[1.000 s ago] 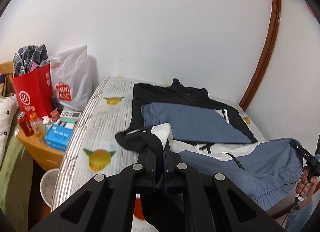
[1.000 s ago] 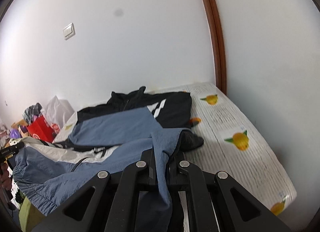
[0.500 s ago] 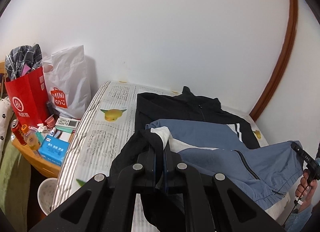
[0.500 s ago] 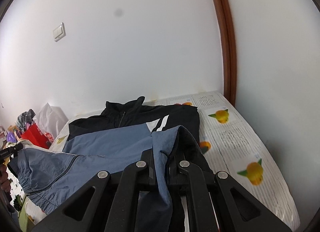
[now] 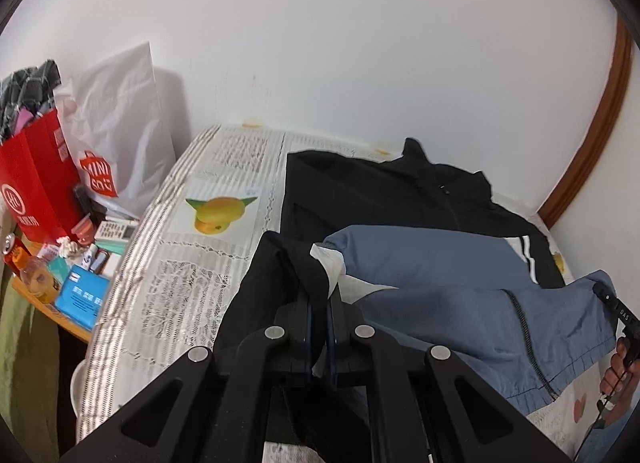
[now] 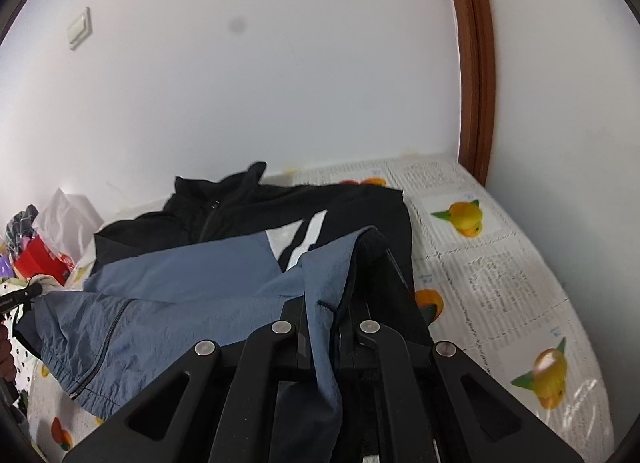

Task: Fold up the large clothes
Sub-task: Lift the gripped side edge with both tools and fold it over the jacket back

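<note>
A black, blue and white zip jacket (image 5: 380,191) lies on the bed, collar toward the wall, with a blue sleeve (image 5: 420,259) folded across its chest. My left gripper (image 5: 319,303) is shut on the black and white corner of the jacket's lower edge, lifted off the bed. My right gripper (image 6: 322,311) is shut on the blue corner of the same edge. The lifted blue panel (image 6: 160,315) sags between the two grippers. A hand (image 5: 618,375) holding the right gripper shows at the right rim of the left wrist view.
The bed cover (image 6: 500,283) has a newspaper and mango print. Left of the bed, a small table (image 5: 48,303) holds a red bag (image 5: 32,179), a white shopping bag (image 5: 120,135), a remote (image 5: 116,229) and a blue box (image 5: 82,297). A brown door frame (image 6: 476,63) stands in the corner.
Both grippers have carried the jacket's lower edge forward toward the collar and the wall. The lifted blue panel now overlaps more of the folded sleeve.
</note>
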### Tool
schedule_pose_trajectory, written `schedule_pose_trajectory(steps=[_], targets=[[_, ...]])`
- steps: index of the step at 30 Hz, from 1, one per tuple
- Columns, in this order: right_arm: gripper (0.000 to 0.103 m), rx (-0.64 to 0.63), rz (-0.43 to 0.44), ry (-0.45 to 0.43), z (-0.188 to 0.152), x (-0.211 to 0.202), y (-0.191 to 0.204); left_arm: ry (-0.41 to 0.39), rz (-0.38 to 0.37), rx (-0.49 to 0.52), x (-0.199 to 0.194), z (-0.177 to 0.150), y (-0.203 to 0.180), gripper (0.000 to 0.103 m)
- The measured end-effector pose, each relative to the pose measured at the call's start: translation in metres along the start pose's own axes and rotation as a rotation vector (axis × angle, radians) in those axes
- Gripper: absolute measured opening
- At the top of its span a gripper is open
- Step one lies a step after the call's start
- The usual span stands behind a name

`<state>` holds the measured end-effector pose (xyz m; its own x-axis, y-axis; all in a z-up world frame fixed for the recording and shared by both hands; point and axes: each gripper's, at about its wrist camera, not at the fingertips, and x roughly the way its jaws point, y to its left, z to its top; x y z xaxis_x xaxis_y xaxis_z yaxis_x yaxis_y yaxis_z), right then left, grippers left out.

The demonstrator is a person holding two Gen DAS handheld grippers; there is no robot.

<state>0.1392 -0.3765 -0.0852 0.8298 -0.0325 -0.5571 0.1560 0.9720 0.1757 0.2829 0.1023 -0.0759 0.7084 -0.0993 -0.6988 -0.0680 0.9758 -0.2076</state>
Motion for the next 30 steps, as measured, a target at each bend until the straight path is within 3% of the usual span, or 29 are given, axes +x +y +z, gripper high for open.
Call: schedule_pose_trajectory(steps=[11, 18, 25, 30], targets=[[0.007, 0.035, -0.037, 0.114, -0.015, 0.059, -0.015, 0.061, 0.039, 0.007, 0.034, -0.004, 0.004, 0.01], [0.013, 0.061, -0.045, 0.146, -0.018, 0.063, -0.018, 0.073, 0.036, 0.002, 0.033, -0.004, 0.004, 0.011], [0.02, 0.012, -0.048, 0.151, -0.018, 0.036, -0.012, 0.105, -0.002, -0.012, 0.021, -0.01, 0.005, 0.031], [0.031, -0.041, -0.045, 0.114, -0.023, 0.005, -0.007, 0.077, -0.023, -0.008, -0.001, -0.013, 0.006, 0.046]])
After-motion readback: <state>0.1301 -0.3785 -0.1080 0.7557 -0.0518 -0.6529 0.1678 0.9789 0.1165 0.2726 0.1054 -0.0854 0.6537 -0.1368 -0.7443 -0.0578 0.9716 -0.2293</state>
